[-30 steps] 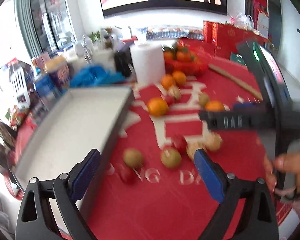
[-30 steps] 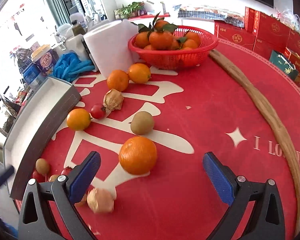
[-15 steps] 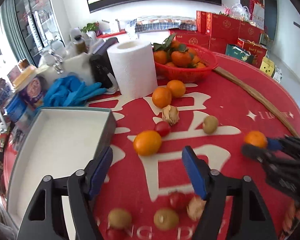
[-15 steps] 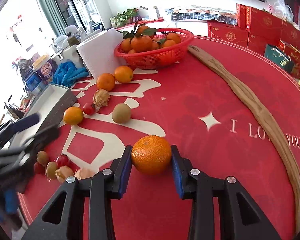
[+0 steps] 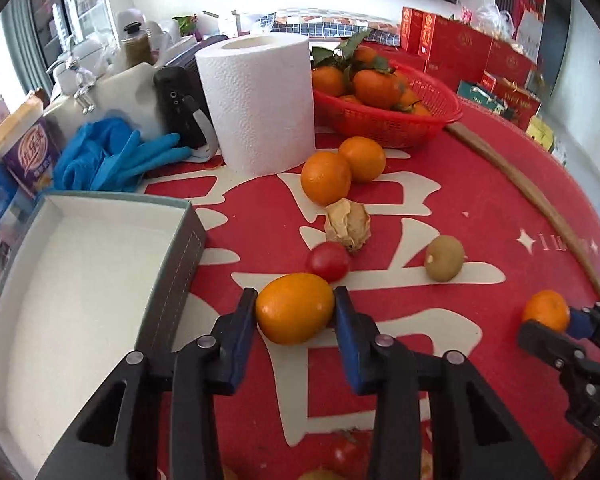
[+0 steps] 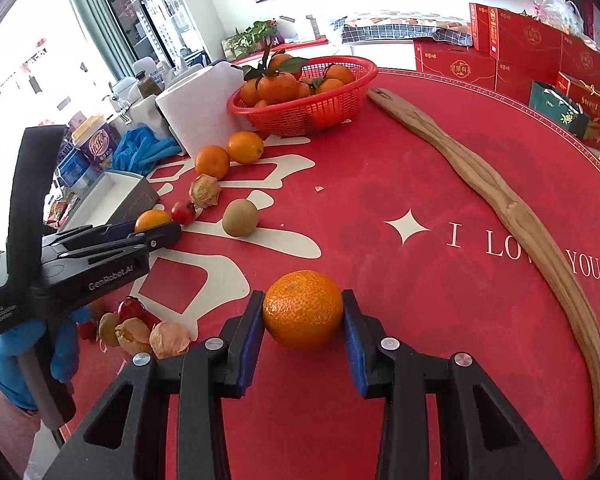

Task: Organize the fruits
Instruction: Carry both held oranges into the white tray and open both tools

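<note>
Blue-padded, your left gripper (image 5: 295,312) is pinching a smooth yellow-orange fruit (image 5: 295,308) beside the white-lined grey tray (image 5: 172,264) — your right gripper (image 6: 303,320) is clamping a dimpled orange tangerine (image 6: 302,309).

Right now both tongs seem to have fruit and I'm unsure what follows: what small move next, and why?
Probably lift the left tongs and carry their smooth orange leftward over the box. Both pads touch it, the box sits beside it, and the right tongs already clamp the mandarin.

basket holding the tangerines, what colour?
Red, a plastic mesh basket. Shows best in the right wrist view.
</note>
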The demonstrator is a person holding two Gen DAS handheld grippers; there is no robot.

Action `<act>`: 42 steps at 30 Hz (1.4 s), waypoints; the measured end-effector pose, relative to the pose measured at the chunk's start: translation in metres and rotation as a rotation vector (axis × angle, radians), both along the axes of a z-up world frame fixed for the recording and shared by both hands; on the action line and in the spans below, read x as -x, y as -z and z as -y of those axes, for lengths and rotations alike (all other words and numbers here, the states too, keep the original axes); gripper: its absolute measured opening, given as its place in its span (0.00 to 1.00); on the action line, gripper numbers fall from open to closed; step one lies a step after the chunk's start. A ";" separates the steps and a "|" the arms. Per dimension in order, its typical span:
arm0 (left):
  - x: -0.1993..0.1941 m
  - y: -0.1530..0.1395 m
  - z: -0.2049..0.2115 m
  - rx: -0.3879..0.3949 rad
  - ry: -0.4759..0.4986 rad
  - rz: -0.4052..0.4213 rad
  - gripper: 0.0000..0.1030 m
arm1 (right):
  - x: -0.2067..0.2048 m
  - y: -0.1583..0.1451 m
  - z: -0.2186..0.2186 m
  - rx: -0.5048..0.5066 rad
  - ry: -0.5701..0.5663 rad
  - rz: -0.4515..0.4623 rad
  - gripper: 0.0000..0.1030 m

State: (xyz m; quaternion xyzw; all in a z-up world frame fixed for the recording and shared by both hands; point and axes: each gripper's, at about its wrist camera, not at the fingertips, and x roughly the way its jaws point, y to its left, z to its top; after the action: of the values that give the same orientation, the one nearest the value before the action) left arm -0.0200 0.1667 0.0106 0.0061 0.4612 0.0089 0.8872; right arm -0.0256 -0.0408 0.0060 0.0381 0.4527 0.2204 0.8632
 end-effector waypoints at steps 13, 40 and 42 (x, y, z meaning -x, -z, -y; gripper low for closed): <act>0.056 -0.056 -0.043 -0.016 -0.099 0.164 0.40 | 0.007 -0.019 -0.027 0.000 -0.048 0.015 0.37; 0.121 0.000 -0.184 -0.011 -0.429 0.062 0.40 | 0.030 -0.043 -0.250 0.069 -0.400 0.034 0.37; 0.120 0.002 -0.185 -0.006 -0.430 0.058 0.40 | 0.029 -0.039 -0.256 0.082 -0.403 0.027 0.37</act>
State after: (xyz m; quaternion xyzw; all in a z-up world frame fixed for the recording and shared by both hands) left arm -0.1400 0.3520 0.0082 -0.0900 0.4264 0.1996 0.8777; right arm -0.0544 0.2154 0.0452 -0.0914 0.4481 0.3703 0.8085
